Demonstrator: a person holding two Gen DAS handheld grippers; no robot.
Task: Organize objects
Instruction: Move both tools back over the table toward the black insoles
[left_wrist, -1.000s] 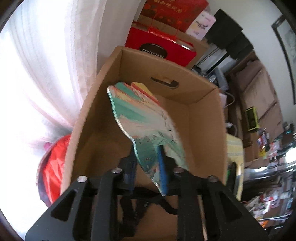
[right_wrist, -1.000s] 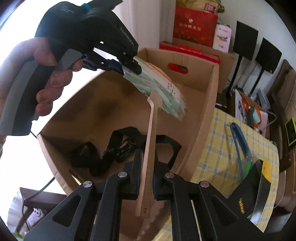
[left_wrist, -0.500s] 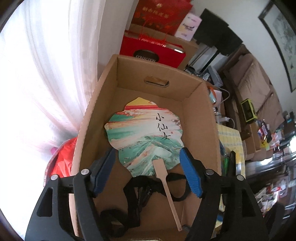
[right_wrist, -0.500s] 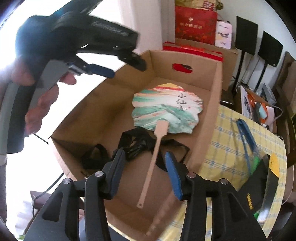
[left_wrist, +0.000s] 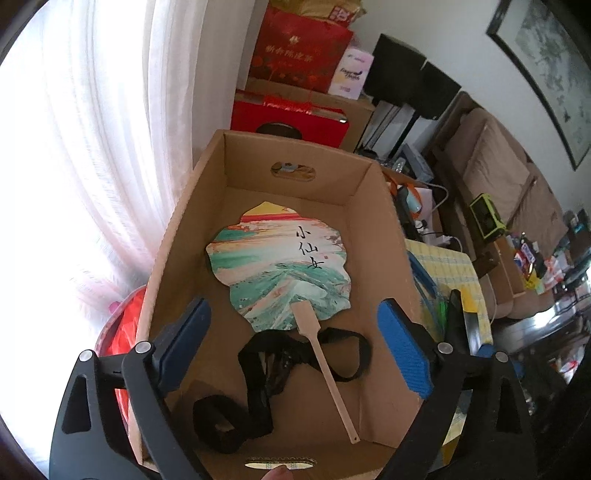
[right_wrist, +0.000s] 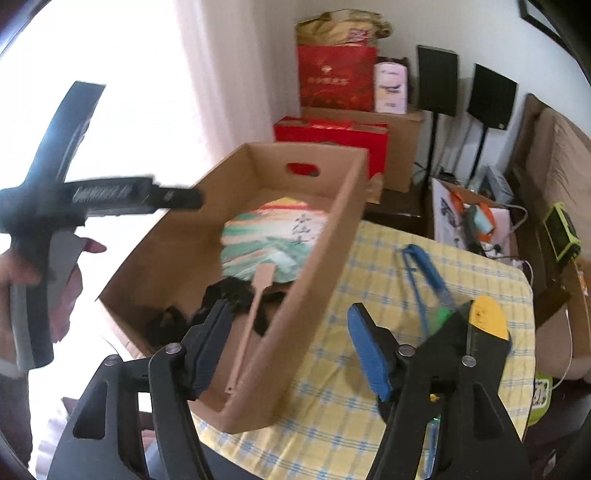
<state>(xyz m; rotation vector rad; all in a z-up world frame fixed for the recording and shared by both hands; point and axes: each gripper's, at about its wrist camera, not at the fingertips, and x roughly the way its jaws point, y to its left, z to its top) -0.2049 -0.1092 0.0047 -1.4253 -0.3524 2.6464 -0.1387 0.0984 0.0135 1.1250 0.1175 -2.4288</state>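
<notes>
A painted hand fan with a pale wooden handle lies flat on the floor of an open cardboard box. The handle rests across a black strap. My left gripper hovers above the box's near end, its jaws opening with nothing between the blue pads. In the right wrist view the fan shows inside the box. My right gripper hangs over the box's right wall, its jaws opening and empty. A hand holds the left gripper's black housing at the left.
The box stands on a yellow checked tablecloth, beside blue tongs and a black and yellow case. Red gift boxes are stacked behind it. A white curtain hangs at the left.
Both grippers let go of the fan, which dropped from upright to flat in the box. Both sets of jaws spread wide, and both grippers drew back and up.
</notes>
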